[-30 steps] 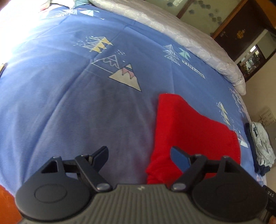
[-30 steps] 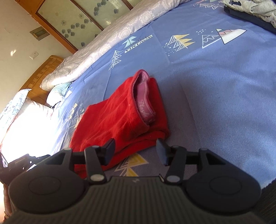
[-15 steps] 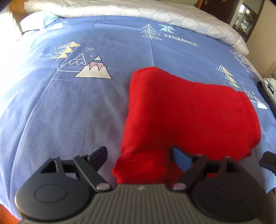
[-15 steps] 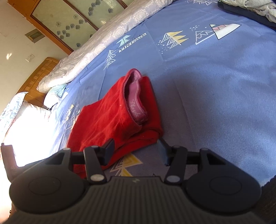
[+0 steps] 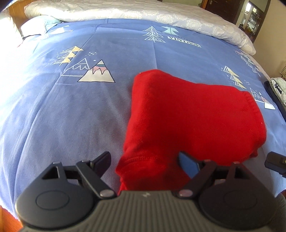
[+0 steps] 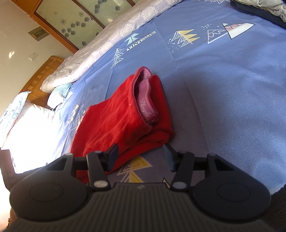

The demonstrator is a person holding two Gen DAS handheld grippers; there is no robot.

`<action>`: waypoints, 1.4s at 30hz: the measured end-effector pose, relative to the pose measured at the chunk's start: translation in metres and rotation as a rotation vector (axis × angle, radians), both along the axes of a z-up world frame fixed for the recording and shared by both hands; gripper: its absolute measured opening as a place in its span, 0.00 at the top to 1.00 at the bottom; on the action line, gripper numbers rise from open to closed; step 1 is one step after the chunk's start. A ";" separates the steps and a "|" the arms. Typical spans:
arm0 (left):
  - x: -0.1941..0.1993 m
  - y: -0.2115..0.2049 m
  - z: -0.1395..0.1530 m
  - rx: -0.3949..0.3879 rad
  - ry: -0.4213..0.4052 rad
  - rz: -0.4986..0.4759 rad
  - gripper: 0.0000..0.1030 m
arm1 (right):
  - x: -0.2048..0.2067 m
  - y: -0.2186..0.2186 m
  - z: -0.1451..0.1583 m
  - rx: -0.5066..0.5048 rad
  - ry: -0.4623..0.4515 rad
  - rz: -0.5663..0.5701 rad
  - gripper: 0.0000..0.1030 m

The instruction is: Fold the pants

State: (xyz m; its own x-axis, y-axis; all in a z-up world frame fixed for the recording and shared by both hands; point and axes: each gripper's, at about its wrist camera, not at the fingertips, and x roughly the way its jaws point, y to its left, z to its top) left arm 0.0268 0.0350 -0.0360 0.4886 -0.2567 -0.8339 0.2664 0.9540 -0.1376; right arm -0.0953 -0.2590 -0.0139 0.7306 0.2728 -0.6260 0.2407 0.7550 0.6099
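The red pants lie folded into a compact bundle on the blue bedspread. In the right wrist view the pants show a pink inner waistband facing up at the folded end. My left gripper is open, its jaws on either side of the near narrow end of the bundle, holding nothing. My right gripper is open and empty just in front of the bundle's near edge. A tip of the right gripper shows at the right edge of the left wrist view.
A white quilt lies rolled along the far side of the bed. Pillows are at the head of the bed. A pile of dark and light clothes sits at the right bed edge. A wooden cabinet stands behind.
My left gripper has swung right and closer, so the red bundle now sits between its open jaws. My right gripper has barely moved. The pants lie as before.
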 end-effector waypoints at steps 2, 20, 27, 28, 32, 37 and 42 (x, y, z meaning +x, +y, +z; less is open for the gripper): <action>-0.002 -0.001 0.002 -0.001 -0.002 -0.007 0.18 | 0.001 -0.001 0.000 0.001 -0.002 0.004 0.45; -0.031 0.044 -0.020 -0.121 0.057 -0.030 0.15 | 0.000 0.003 -0.003 0.016 0.008 0.003 0.45; -0.039 0.076 -0.021 -0.123 0.053 -0.002 0.16 | 0.003 0.010 -0.008 0.002 0.040 0.019 0.45; -0.036 0.078 -0.019 -0.140 0.058 -0.005 0.16 | 0.003 0.010 -0.009 0.004 0.045 0.019 0.45; -0.027 0.093 -0.002 -0.312 0.067 -0.045 0.15 | 0.000 0.006 0.000 -0.012 0.022 0.030 0.44; 0.005 0.091 0.017 -0.382 0.054 -0.064 0.06 | -0.004 -0.016 0.011 0.057 -0.021 0.027 0.20; 0.057 0.064 -0.012 -0.454 0.212 -0.098 0.06 | 0.010 -0.046 -0.005 0.248 -0.014 -0.080 0.18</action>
